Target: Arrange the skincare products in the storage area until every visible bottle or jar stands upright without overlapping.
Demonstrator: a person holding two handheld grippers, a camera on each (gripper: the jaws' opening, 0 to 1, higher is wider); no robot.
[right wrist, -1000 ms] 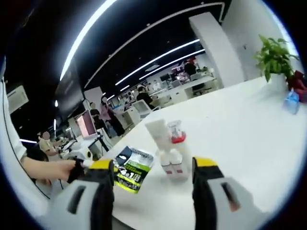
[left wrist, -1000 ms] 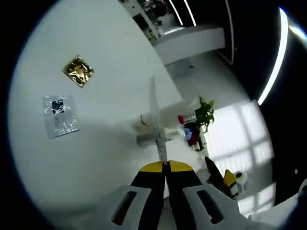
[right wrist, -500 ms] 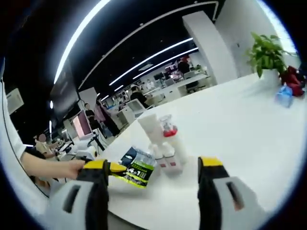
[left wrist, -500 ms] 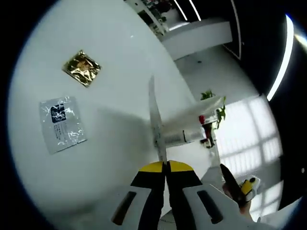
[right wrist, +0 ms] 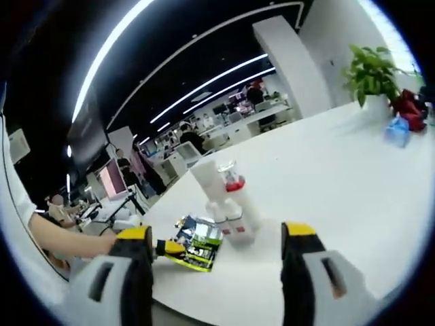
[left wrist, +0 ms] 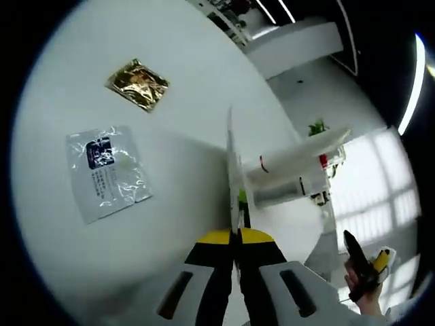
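left gripper view: the left gripper (left wrist: pixel 236 238) is clamped on a thin green-printed sachet (left wrist: pixel 234 178) seen edge-on, above the white table (left wrist: pixel 183 81); a clear silver sachet (left wrist: pixel 109 172) and a gold foil sachet (left wrist: pixel 140 84) lie flat there, well apart.

right gripper view: the right gripper (right wrist: pixel 216 239) is wide open and holds nothing; white tubes with red caps (right wrist: pixel 224 200) stand upright mid-table, the green sachet (right wrist: pixel 196 242) just beside them.

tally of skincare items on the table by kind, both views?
Sachets: 3 — silver sachet, gold sachet, green sachet held edge-on in the left tongs
Tubes: 2 — white tubes standing together, one with a red cap
Total: 5
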